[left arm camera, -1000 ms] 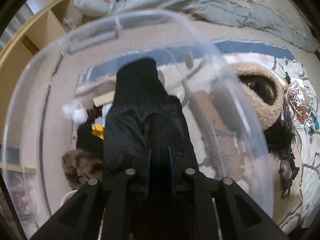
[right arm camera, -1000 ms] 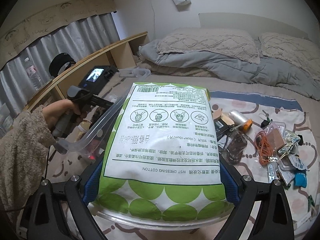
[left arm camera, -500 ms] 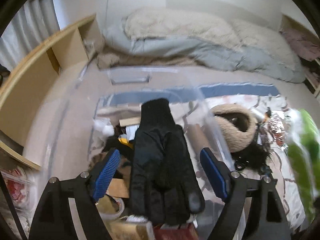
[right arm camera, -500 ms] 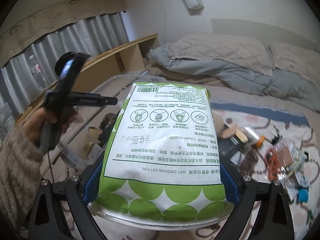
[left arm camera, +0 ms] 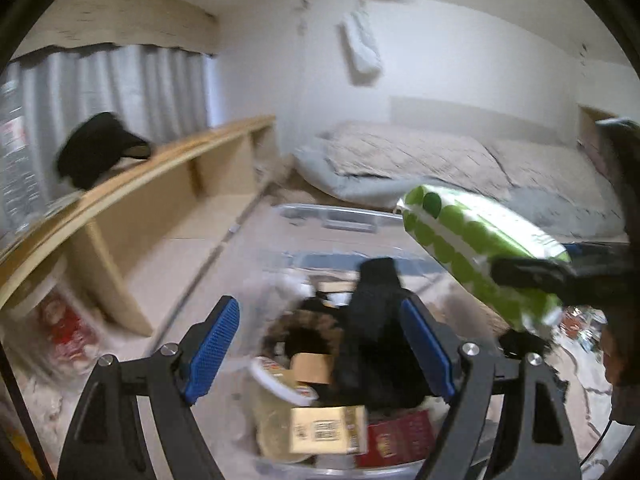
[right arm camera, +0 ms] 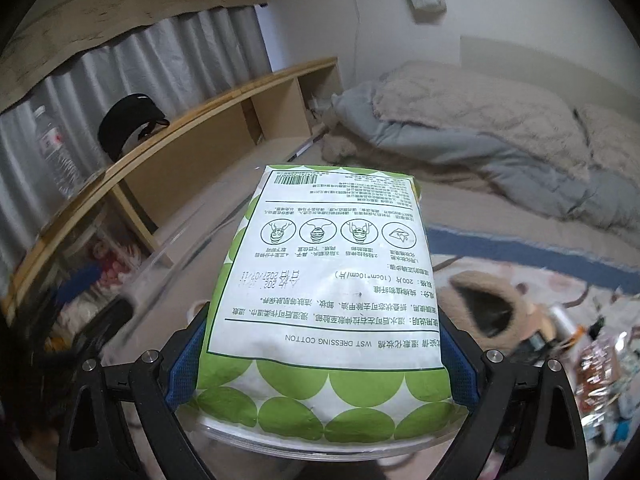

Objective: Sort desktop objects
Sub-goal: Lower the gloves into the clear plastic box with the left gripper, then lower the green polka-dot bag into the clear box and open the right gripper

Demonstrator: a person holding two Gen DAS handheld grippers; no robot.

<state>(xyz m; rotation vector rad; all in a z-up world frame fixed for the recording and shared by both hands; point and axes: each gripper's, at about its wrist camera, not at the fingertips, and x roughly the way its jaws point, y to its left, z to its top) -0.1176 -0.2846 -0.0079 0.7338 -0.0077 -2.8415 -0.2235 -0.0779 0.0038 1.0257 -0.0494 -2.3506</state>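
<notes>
One green-dotted white cotton pack [right arm camera: 328, 304] gripped by right tool [right arm camera: 324, 356]; left tool [left arm camera: 320, 344] spread, empty.

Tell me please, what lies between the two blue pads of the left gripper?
In the left wrist view, the black glove shows between the open left gripper's pads, untouched, lying in the clear bin below.

The left gripper [left arm camera: 320, 344] stands wide apart with nothing pressed between its blue pads, tilted downward. The right gripper [right arm camera: 320, 360] is clamped on a green-dotted packet [right arm camera: 332, 280], pointing down and far.
</notes>
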